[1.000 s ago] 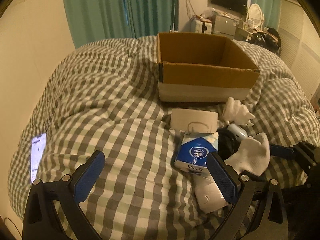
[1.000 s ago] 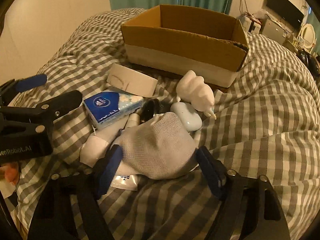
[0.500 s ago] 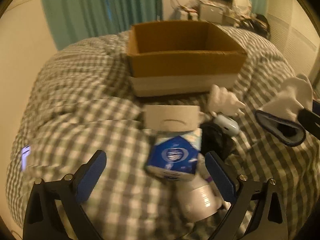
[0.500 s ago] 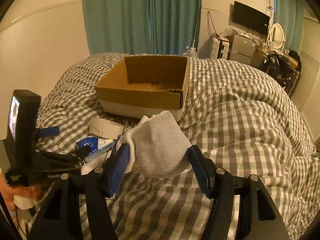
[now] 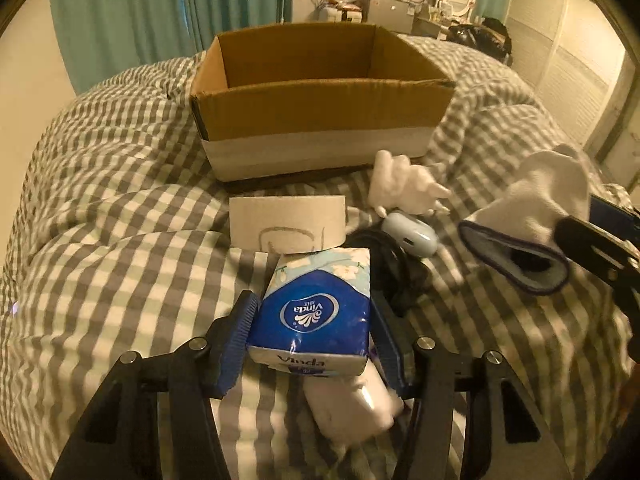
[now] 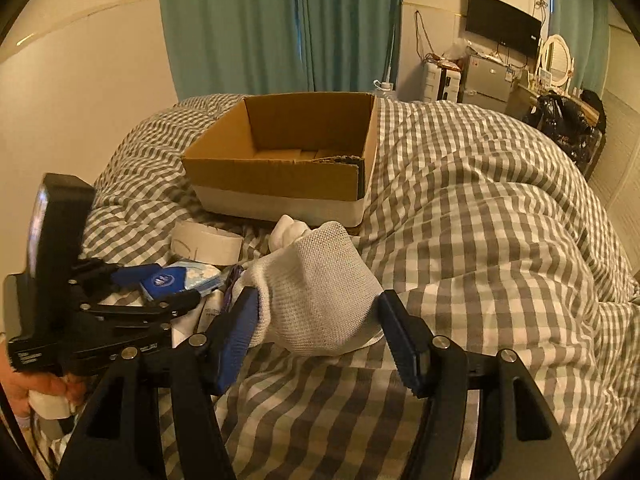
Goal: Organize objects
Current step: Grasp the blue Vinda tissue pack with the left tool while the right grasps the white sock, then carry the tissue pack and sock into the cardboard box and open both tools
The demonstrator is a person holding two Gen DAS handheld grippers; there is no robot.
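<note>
An open cardboard box (image 5: 320, 96) stands on the checked duvet; it also shows in the right wrist view (image 6: 288, 160). My left gripper (image 5: 314, 334) is shut on a blue Vinda tissue pack (image 5: 316, 308), low over the bed; the pack also shows in the right wrist view (image 6: 180, 280). My right gripper (image 6: 320, 320) is shut on a white sock (image 6: 320, 296) and holds it above the duvet. The sock also shows at the right of the left wrist view (image 5: 532, 208).
A flat cardboard sleeve (image 5: 286, 222), a white figurine (image 5: 404, 188), a pale blue case (image 5: 410, 234), a black item (image 5: 394, 272) and a white tube (image 5: 352, 404) lie in front of the box. Furniture and a TV (image 6: 502, 22) stand beyond the bed.
My left gripper moved forward and closed on the tissue pack. My right gripper lifted the sock off the pile and carried it up and to the right.
</note>
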